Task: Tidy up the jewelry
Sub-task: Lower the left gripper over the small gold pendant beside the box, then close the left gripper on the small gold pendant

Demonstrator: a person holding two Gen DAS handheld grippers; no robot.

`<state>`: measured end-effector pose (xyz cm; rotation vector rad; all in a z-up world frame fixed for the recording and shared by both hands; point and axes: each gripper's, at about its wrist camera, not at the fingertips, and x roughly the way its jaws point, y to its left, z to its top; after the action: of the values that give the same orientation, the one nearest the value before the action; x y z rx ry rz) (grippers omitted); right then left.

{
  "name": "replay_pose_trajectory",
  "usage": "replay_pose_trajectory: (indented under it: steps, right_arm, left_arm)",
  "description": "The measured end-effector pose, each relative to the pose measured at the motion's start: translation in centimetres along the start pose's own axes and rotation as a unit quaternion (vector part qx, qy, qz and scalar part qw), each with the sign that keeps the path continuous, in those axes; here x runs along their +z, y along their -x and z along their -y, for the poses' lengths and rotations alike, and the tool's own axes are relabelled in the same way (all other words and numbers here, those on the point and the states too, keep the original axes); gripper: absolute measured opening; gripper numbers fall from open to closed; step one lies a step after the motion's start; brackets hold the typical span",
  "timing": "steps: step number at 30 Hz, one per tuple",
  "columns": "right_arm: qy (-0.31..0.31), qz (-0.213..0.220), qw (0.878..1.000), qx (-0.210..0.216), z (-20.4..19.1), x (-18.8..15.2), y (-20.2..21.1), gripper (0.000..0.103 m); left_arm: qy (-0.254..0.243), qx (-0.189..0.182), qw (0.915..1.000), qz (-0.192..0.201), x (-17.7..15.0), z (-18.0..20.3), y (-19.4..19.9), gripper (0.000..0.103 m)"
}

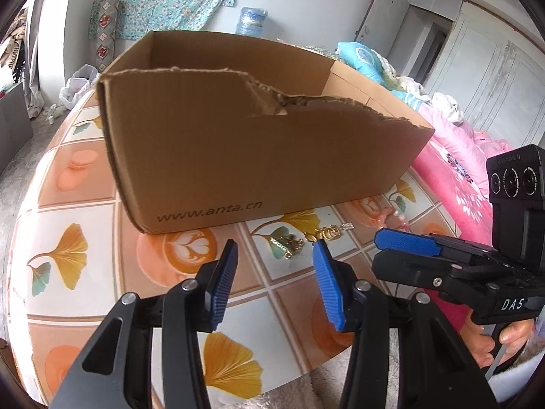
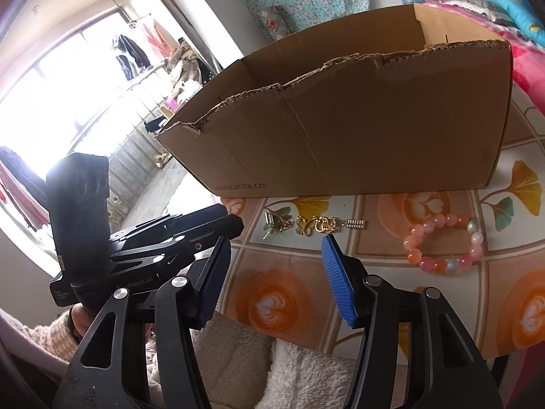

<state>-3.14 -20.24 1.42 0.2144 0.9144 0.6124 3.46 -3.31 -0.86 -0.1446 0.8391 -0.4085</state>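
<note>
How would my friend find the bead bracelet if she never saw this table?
Find the big brown cardboard box on the flowery table. In front of it lies a row of jewelry; the bead bracelet sits at the right end. It is a ring of round pink and orange beads, while its neighbours are small gold pieces.

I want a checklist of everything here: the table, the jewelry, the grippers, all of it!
Surface: round table with ginkgo-leaf and latte-print cover.
Job's things: pink-orange bead bracelet, gold link chain piece, small gold charm cluster and small silver clasp lie loose before the torn brown cardboard box.
Clutter: nothing seen.
Grippers: left gripper open, empty; right gripper open, empty.
Cables: nothing seen.
Surroundings: pink floral bedding, bright window.
</note>
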Motion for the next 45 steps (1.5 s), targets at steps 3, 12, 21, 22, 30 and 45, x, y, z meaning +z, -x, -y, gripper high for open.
replay_pose_trajectory:
  steps: [3, 12, 21, 22, 30, 45]
  right_arm:
    - [-0.003, -0.002, 1.000, -0.009, 0.4, 0.1, 0.0, 0.052]
    - [-0.012, -0.002, 1.000, -0.011, 1.1, -0.1, 0.1, 0.052]
    - [-0.016, 0.001, 1.000, -0.002, 1.8, -0.3, 0.2, 0.052]
    - [-0.016, 0.002, 1.000, -0.002, 1.8, -0.3, 0.3, 0.052]
    - [-0.016, 0.010, 1.000, -0.003, 2.3, -0.6, 1.3, 0.052]
    - [-0.019, 0.009, 1.000, -0.007, 2.0, -0.6, 0.9, 0.052]
  left_arm:
    - [-0.007, -0.003, 0.9999, -0.014, 0.5, 0.4, -0.9, 0.036]
    - [-0.035, 0.035, 0.9975, -0.050, 1.4, 1.6, -3.1, 0.025]
    - [-0.047, 0.064, 0.9944, -0.070, 0.9, 1.4, -2.3, 0.015]
    - [-0.044, 0.062, 0.9945, -0.071, 0.9, 1.3, -2.2, 0.015]
    - [0.001, 0.037, 0.9961, -0.080, 1.6, 1.1, -2.9, 0.015]
    - [-0.069, 0.108, 0.9886, -0.079, 1.7, 3.4, -4.0, 0.015]
